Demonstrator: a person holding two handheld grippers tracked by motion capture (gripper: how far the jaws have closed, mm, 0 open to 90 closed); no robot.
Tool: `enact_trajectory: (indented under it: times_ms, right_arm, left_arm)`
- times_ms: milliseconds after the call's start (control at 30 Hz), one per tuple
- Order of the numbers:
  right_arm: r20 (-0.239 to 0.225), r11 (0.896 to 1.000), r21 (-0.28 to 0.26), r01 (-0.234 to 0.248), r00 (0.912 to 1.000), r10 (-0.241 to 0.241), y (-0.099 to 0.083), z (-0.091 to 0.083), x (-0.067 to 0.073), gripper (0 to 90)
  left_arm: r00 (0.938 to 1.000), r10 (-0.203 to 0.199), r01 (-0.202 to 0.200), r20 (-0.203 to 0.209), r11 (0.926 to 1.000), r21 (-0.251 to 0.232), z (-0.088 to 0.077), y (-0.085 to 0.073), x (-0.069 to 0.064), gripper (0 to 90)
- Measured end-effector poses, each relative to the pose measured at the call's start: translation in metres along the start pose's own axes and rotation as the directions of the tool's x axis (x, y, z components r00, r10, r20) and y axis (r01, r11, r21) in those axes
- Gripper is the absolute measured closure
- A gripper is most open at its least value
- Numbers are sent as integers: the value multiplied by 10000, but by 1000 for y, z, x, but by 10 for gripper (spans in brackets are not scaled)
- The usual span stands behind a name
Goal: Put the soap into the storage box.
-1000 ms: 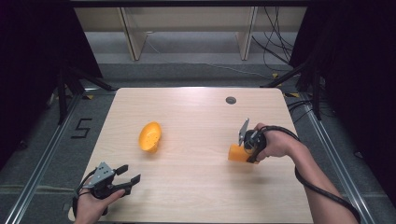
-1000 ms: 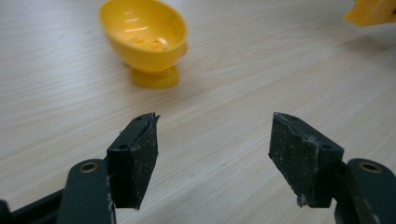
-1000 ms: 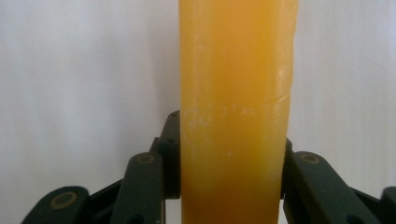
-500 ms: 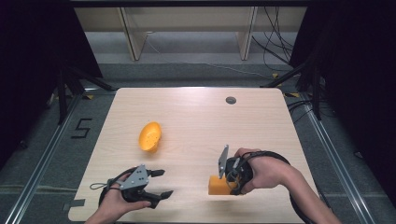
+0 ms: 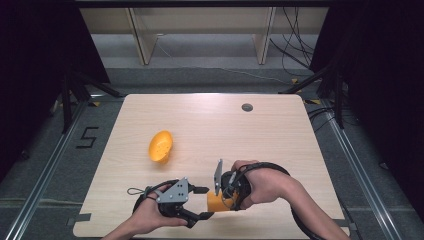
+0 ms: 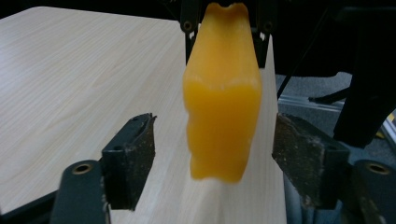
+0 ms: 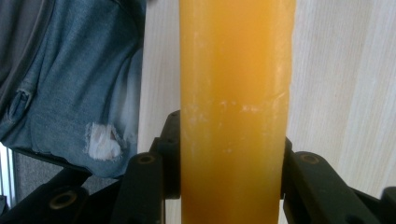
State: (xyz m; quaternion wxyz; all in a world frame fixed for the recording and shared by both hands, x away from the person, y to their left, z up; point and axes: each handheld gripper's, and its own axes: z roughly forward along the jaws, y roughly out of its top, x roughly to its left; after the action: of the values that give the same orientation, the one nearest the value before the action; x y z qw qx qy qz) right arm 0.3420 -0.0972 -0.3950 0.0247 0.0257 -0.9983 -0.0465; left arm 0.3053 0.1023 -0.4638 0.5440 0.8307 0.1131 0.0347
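Orange block (image 5: 216,202), clamped in the right tongs (image 5: 224,196) near the worktop's (image 5: 280,145) front edge, sits between the spread, empty left tongs (image 5: 202,202), so a handover looks begun, the taking grip not yet made

Through the right gripper view I see my claw (image 7: 229,158) clamped on a tall orange piece (image 7: 236,107), its black jaws pressing either flank near the bottom of the picture. The piece runs straight up past the top edge, waxy and faintly scuffed. Pale wood-grain desk (image 7: 341,84) lies behind it, and at the left, blue denim with a frayed white tear (image 7: 70,79).
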Motion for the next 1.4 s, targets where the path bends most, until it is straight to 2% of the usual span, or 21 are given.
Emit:
enact_trajectory:
  times_ms: [100, 133, 233, 267, 300, 567, 633, 667, 733, 800, 867, 933, 1033, 1133, 1167, 1200, 1233, 1267, 1333, 1367, 1400]
  right_arm:
    - [-187, 9992, 76, -382, 9991, 383, 4, 0, 2, 619]
    - [80, 9996, -143, 238, 9997, -237, 6, 1, -1, 618]
    - [57, 9999, -108, -14, 10000, 14, 8, 1, 1, 619]
    - [-21, 9997, -188, 172, 9998, -173, 9, 2, 0, 619]
    - [-40, 9999, -164, -32, 10000, 31, 10, 1, 1, 619]
    - [-71, 9978, -322, 577, 9983, -580, 16, 4, 1, 618]
    - [-143, 9972, -389, 641, 9978, -647, 16, 4, 2, 615]
    - [-384, 9967, -661, 477, 9980, -503, 14, 6, 2, 610]
    - [-416, 9940, -977, 482, 9978, -525, 12, 3, 2, 545]
    - [-122, 9932, -1154, 159, 9998, -174, 7, -2, 1, 474]
    - [319, 9846, -1721, 304, 9992, -253, -2, -5, -3, 412]
    - [747, 9777, -2045, -475, 9951, 640, -15, -11, -1, 376]
    - [1018, 9425, -3134, -1161, 9827, 1549, -37, -16, 1, 346]
    - [1344, 8967, -4009, -1877, 9561, 2603, -63, -18, 4, 352]
    - [1539, 8693, -4368, -2315, 9328, 3258, -73, -18, 6, 371]
    - [1520, 8385, -4701, -2754, 9106, 3843, -81, -15, 7, 380]
    - [1587, 8053, -4999, -3189, 8803, 4471, -89, -12, 10, 379]
    - [1657, 7720, -5287, -3528, 8491, 5015, -98, -5, 13, 381]
    - [1554, 7313, -5418, -4142, 8058, 5715, -109, 4, 20, 389]
    - [1481, 6939, -5678, -4429, 7742, 6154, -114, 10, 23, 398]
    - [1374, 6742, -5757, -4626, 7581, 6375, -120, 14, 26, 410]
  left_arm:
    - [9988, -476, 478, 67, 9984, -318, 4, 0, 0, 364]
    - [9984, -510, 519, 226, 9978, -425, 5, 0, 1, 383]
    - [9986, -437, 450, 293, 9979, -456, 7, -2, 3, 438]
    - [9988, -409, 423, 281, 9979, -493, 7, -2, 4, 455]
    - [9959, -859, 874, 287, 9946, -556, 8, -3, 1, 478]
    - [9976, -413, 431, 561, 9986, -305, 7, -4, -1, 589]
    - [9966, -447, 467, 688, 9985, -280, 6, -3, -2, 596]
    - [9937, -725, 751, 854, 9968, -277, 6, -4, -3, 597]
    - [9972, -515, 517, 547, 9987, -39, 5, -6, -3, 599]
    - [9967, -718, 716, 381, 9974, 53, 5, -10, -4, 600]
    - [9977, -652, 650, 173, 9978, 118, 3, -11, -3, 600]
    - [9968, -787, 788, -113, 9968, 105, -4, -11, 1, 600]
    - [9915, -1107, 1102, -684, 9939, -111, -13, -13, 4, 601]
    - [9813, -1415, 1386, -1306, 9899, -310, -21, -15, 7, 601]
    - [9797, -1416, 1364, -1423, 9896, -455, -24, -16, 11, 601]
    - [9729, -1753, 1668, -1509, 9837, -675, -27, -17, 12, 601]
    - [9729, -1753, 1668, -1509, 9837, -675, -27, -17, 12, 601]
    - [9642, -1850, 1686, -1902, 9807, -994, -34, -17, 15, 601]
    - [9513, -1932, 1676, -2401, 9781, -1232, -39, -15, 15, 601]
    - [9474, -1973, 1666, -2521, 9763, -1378, -42, -15, 16, 601]
    - [9389, -2203, 1838, -2646, 9706, -1556, -44, -15, 16, 601]
